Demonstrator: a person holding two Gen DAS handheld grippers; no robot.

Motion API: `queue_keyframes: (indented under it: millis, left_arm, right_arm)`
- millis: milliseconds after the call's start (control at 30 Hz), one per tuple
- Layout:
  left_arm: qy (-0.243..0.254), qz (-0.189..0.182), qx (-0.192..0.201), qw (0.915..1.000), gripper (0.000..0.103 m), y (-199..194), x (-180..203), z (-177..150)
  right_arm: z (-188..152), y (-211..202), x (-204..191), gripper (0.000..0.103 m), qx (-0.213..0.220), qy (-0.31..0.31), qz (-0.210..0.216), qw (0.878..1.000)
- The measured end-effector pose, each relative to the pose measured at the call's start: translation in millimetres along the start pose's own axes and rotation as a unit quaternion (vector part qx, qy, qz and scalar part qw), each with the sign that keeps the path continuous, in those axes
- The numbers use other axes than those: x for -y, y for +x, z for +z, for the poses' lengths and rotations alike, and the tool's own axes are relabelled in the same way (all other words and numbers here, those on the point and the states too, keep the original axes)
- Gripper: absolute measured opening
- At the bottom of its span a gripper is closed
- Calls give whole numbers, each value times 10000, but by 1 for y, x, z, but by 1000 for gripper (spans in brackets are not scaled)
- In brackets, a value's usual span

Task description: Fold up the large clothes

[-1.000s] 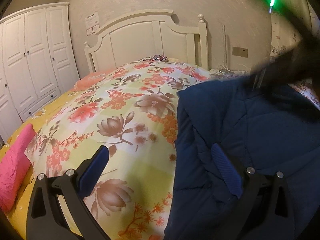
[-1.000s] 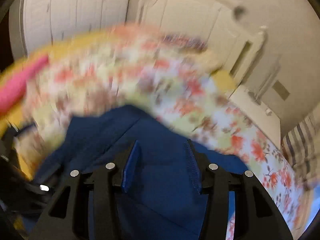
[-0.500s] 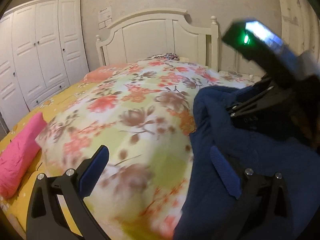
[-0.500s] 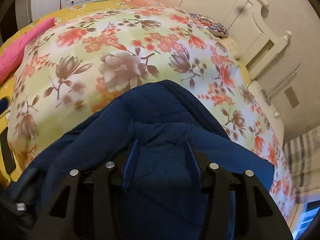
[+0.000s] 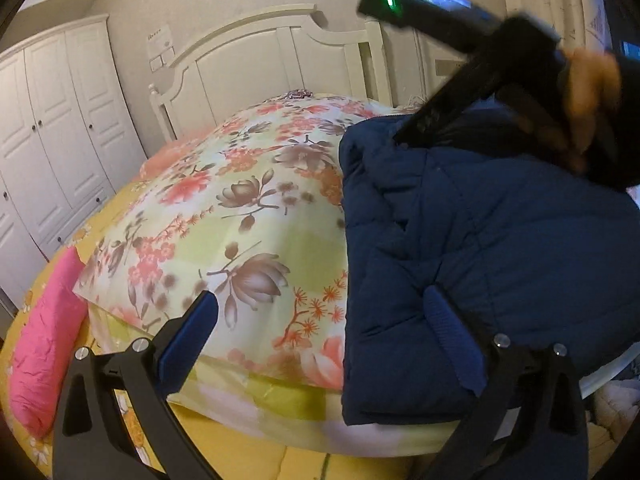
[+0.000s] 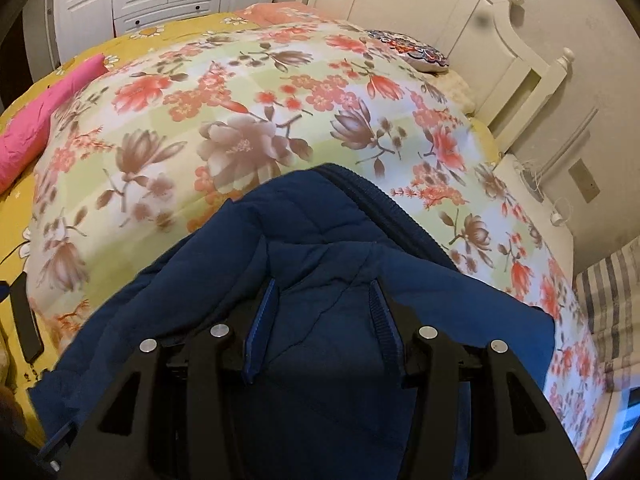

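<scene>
A navy quilted jacket (image 5: 500,240) lies over the right side of the floral quilt (image 5: 240,208), its lower edge near the bed's front. My left gripper (image 5: 320,296) is open wide; one pad hangs over the quilt and the other over the jacket's left edge, pinching nothing. My right gripper (image 6: 323,284) points down into the jacket (image 6: 320,240) near its collar, with puffy fabric bunched between its pads. The jacket stays fixed to it as it moves. In the left wrist view its black body (image 5: 460,96) reaches in from the upper right, held by a hand.
A yellow sheet (image 6: 132,40) lies under the quilt. A pink roll (image 5: 44,344) sits at the bed's left side. White headboard (image 5: 280,68) and wardrobe (image 5: 60,140) stand behind. A patterned cushion (image 6: 412,52) lies near the headboard, with a striped fabric (image 6: 612,300) to the right.
The left gripper has drawn back toward the bed's front, so the jacket's lower edge and the quilt's hem now show. The right gripper has shifted slightly, carrying the jacket's collar end with it.
</scene>
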State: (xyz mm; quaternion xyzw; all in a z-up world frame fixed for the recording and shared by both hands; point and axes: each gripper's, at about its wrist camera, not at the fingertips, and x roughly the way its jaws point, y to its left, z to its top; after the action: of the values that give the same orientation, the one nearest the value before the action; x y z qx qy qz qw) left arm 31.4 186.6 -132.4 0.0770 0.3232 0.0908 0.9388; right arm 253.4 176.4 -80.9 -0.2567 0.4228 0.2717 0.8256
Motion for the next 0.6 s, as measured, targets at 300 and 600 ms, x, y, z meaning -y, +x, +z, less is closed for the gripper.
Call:
queue_keyframes:
  millis: [300,600]
  left_arm:
    - [-200,-39,-3,9998,101,0,-2,-4]
    - [-219,-93,-54,9997,101,2,-4,-6]
  right_arm:
    - [6,23,-43,48,-225,-709,-307,9968]
    - [1,-22,-4,49,283,-133,-126,9994]
